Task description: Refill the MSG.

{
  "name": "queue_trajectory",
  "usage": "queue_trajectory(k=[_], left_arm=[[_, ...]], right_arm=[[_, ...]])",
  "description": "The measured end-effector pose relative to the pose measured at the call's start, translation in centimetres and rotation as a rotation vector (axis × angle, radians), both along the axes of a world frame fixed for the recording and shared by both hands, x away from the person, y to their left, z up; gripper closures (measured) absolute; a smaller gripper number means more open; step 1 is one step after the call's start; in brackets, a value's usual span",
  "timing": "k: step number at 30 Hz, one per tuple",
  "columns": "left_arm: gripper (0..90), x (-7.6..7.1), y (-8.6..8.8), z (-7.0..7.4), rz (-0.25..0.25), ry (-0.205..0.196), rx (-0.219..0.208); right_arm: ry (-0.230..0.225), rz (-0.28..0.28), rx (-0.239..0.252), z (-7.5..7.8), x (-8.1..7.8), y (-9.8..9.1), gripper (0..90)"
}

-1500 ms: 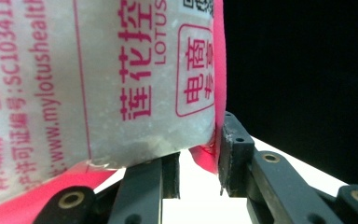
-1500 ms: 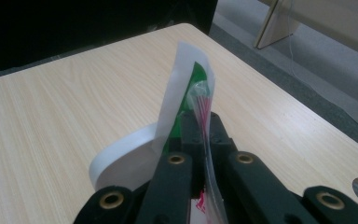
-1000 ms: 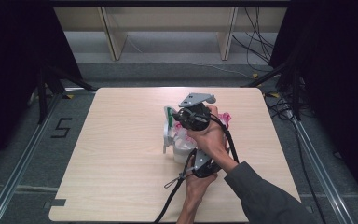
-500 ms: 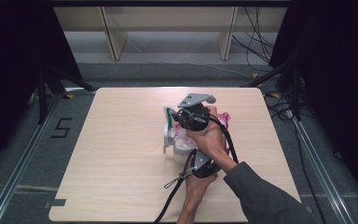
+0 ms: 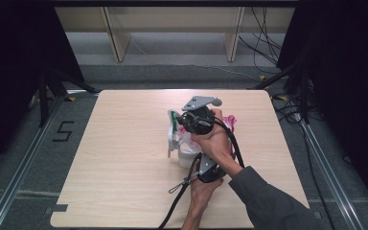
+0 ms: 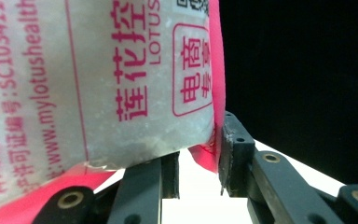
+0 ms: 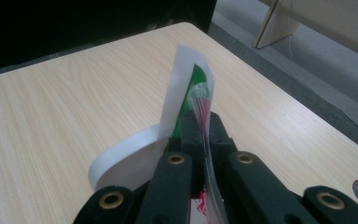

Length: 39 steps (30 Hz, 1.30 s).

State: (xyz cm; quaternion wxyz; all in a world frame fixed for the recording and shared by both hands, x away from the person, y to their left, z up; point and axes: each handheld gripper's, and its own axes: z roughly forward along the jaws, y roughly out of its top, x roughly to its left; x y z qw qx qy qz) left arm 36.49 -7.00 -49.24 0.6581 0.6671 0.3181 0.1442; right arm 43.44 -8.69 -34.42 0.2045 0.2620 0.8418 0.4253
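Note:
A bag of white powder [image 6: 98, 84] with pink print and pink edges is held over the middle of the table [image 5: 124, 143]. My left gripper [image 6: 198, 158] is shut on its lower pink edge, and in the high view this gripper [image 5: 202, 160] sits low, partly hidden by a hand. My right gripper [image 7: 200, 121] is shut on the bag's thin top edge [image 7: 193, 88], white and green film standing upright. From above, the right gripper [image 5: 176, 122] carries a grey plate and points left. A white round cup [image 5: 187, 155] stands under the bag [image 5: 229, 122].
The white cup's rim [image 7: 121, 161] lies just below the right jaws. Black cables [image 5: 179, 201] trail toward the table's near edge. Wooden shelf legs [image 5: 117, 38] and floor cables [image 5: 263, 24] lie beyond the far edge. Black stands flank the table.

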Motion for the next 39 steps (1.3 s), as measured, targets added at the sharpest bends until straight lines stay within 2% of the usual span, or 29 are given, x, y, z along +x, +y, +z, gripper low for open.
queue_trajectory(k=[4, 7, 10, 14, 19, 21, 23, 24, 33, 39], left_arm=[[71.7, -0.01, -0.01, 0.0, -0.001, 0.0, -0.001], [71.8, 0.03, 0.0, -0.04, 0.003, -0.003, -0.007], [71.7, 0.02, 0.02, -0.04, -0.001, 0.002, 0.0], [71.8, 0.06, 0.1, -0.01, -0.004, 0.001, -0.002], [71.8, 0.07, 0.12, 0.01, -0.007, 0.002, -0.003], [71.8, 0.09, 0.13, -0.02, -0.008, 0.003, 0.001], [71.8, 0.09, 0.11, -0.03, -0.007, 0.003, 0.001], [71.9, 0.09, 0.11, -0.03, -0.007, 0.003, 0.0], [71.8, 0.08, 0.12, -0.02, -0.006, 0.001, -0.002], [71.8, 0.14, 0.09, -0.07, -0.003, -0.002, -0.005]], right_arm=[[-0.002, 0.002, -0.015, -0.13, 0.05, 0.13, 89.9], [-0.008, -0.003, 0.001, -0.06, 0.08, 0.08, 89.9], [-0.002, -0.004, -0.014, -0.23, 0.18, 0.17, 89.9], [0.01, -0.021, 0.005, -0.15, 0.18, 0.15, 89.9], [0.023, -0.016, -0.011, -0.14, 0.21, 0.2, 89.9], [0.009, -0.02, 0.002, -0.2, 0.29, 0.18, 89.9], [0.023, -0.017, -0.003, -0.11, 0.28, 0.08, 89.9], [-0.004, -0.011, -0.003, -0.17, 0.43, 0.07, 89.9], [0.014, -0.022, -0.006, -0.17, 0.27, 0.21, 89.9], [0.011, -0.01, -0.016, -0.21, 0.34, 0.23, 89.9]])
